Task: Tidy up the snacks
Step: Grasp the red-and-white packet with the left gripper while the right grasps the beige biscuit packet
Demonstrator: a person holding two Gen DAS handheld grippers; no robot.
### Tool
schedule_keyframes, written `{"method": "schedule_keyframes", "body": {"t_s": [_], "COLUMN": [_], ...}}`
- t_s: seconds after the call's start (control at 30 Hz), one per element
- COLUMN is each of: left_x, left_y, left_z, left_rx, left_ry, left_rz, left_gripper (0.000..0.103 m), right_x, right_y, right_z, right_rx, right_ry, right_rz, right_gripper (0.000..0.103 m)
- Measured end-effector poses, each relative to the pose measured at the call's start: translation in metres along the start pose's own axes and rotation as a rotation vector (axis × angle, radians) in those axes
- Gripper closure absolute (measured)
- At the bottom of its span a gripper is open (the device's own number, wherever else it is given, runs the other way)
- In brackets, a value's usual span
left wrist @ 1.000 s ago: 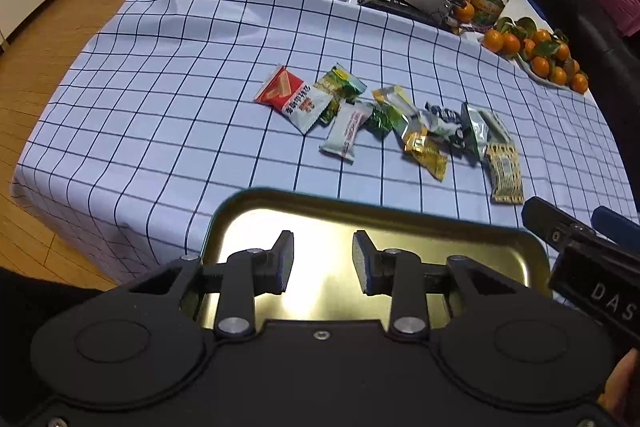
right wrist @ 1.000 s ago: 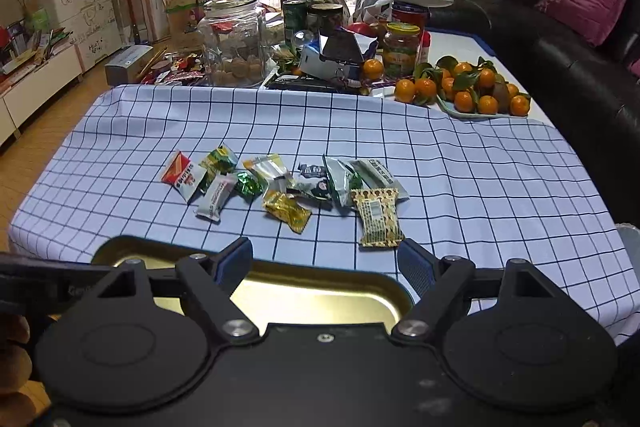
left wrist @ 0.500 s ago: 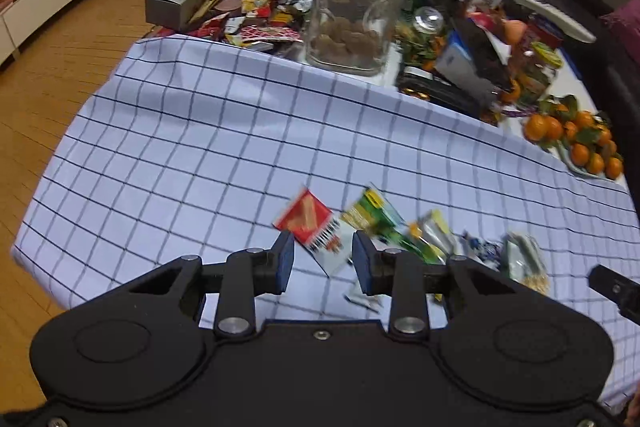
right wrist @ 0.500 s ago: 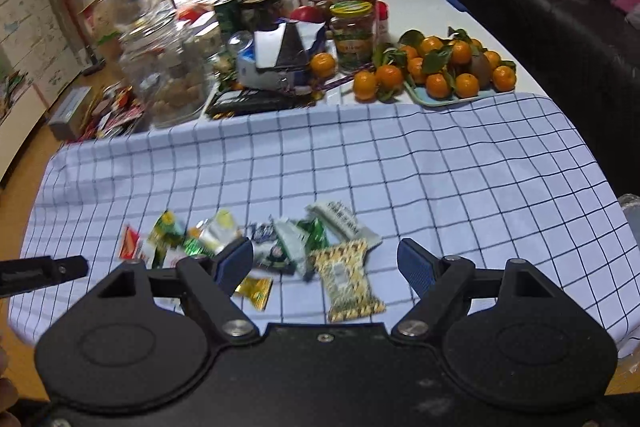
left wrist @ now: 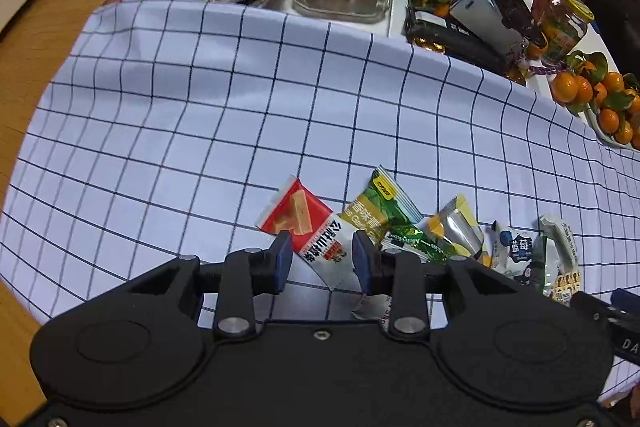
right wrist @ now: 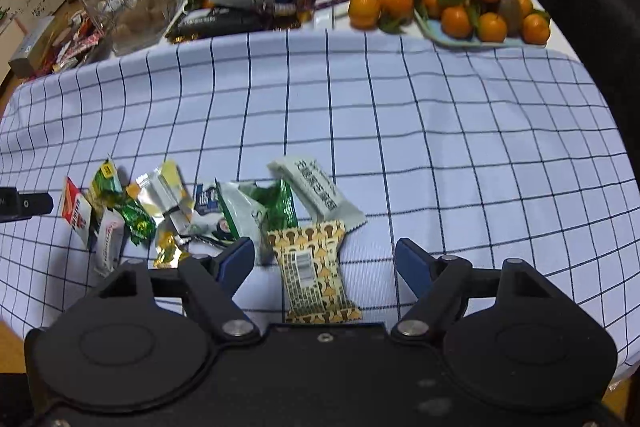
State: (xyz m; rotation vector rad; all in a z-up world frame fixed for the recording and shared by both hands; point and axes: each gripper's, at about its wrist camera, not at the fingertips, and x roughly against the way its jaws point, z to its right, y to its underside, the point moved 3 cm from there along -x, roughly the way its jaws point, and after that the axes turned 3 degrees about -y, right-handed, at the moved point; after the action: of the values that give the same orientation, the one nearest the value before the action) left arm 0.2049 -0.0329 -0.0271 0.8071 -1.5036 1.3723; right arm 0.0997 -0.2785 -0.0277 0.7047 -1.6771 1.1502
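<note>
Both tongs now advanced beyond the gold tray, no longer in frame; left tongs (left wrist: 319,263) parted narrowly astride red-and-white packet (left wrist: 306,227), lower centre; right tongs (right wrist: 324,261) spread wide around mushroom-print packet (right wrist: 314,273) on checked surface (right wrist: 440,131); pickups seemingly imminent.

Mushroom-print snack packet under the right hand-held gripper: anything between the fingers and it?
Nothing visible. The right hand-held gripper is open around the mushroom-print packet; only the white wrapper touches its far end.
</note>
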Motion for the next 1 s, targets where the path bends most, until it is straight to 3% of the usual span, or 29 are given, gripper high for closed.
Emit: {"method": "schedule_keyframes", "body": {"t_s": [0.13,0.37,0.7,1.0], "left_x": [-0.01,-0.013,-0.023,-0.037], "left_y": [0.001,-0.002,-0.01,-0.011], "left_z": [-0.002,-0.005,-0.004,-0.005], "left_rx": [0.01,0.047,0.136,0.201], "left_ry": [-0.034,0.009,0.026,-0.004], "left_rz": [-0.027,-0.046,-0.061,-0.103], "left_gripper": [0.06,0.06,0.06,0.06], "right_x": [-0.008,-0.024,-0.048,-0.053], "right_y": [0.002,0.003,0.01,0.009], "right_z": [-0.006,-0.013,-0.012,-0.007], "right_rx": [0.031,0.065,0.045,0.0], "right_ry": [-0.004,0.016,0.066,0.062], "right_rz": [-0.017,-0.073,-0.16,-0.169], "right_gripper": [0.022,0.027,0.052,0.051]}}
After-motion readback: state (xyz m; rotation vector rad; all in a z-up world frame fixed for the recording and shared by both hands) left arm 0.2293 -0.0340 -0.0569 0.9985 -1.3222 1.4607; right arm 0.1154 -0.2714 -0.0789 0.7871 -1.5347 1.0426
